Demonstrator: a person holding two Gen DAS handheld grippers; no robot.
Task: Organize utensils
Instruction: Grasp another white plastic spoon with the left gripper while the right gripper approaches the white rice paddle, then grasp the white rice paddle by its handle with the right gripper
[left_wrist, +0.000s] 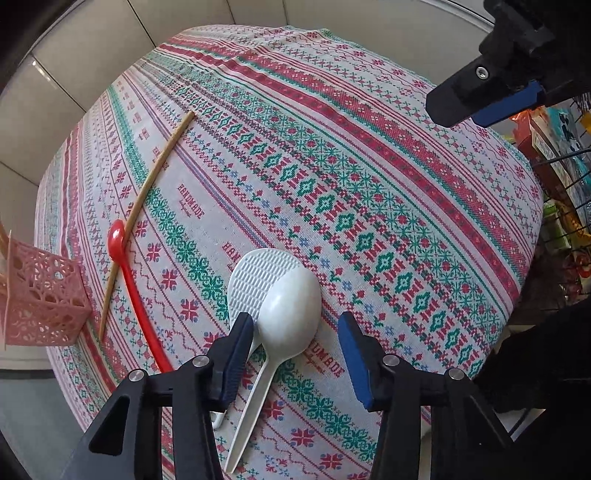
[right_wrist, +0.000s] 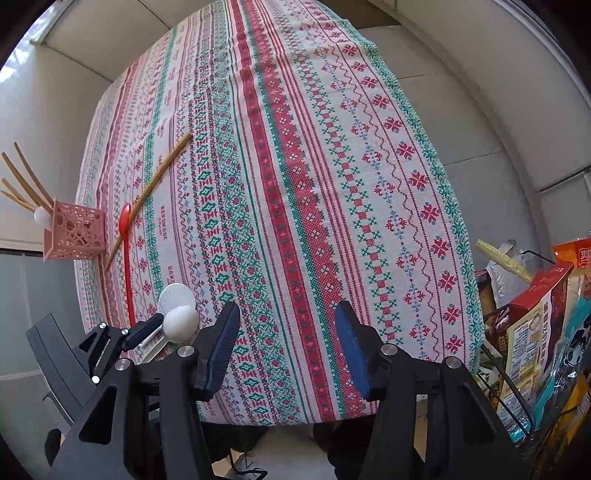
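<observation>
Utensils lie scattered on the patterned tablecloth (left_wrist: 369, 155) over the tabletop: a white ladle (left_wrist: 290, 314) rests bowl-down across a white rice paddle (left_wrist: 255, 280), and further left a red spoon (left_wrist: 122, 258) lies crossed by a single chopstick (left_wrist: 147, 192). At the left edge stands a pink lattice holder (right_wrist: 75, 230) that already has several chopsticks and a white spoon in it. The left tongs (left_wrist: 295, 354) hang steeply over the ladle with their blue pads apart, one pad beside the paddle's neck and the other clear of the ladle's bowl, so nothing is clamped yet. The right tongs (right_wrist: 286, 343) hover over bare cloth nearer the right edge, also apart and empty. The main risk, as I judge it, is that the ladle and paddle overlap: closing here could catch both handles at once, or pinch the rounded bowl so that it squirts out sideways. A low grip might also snag the cloth and drag the spoon and chopstick with it. The holder looks light and sits near the edge, so a clumsy drop could tip it.
</observation>
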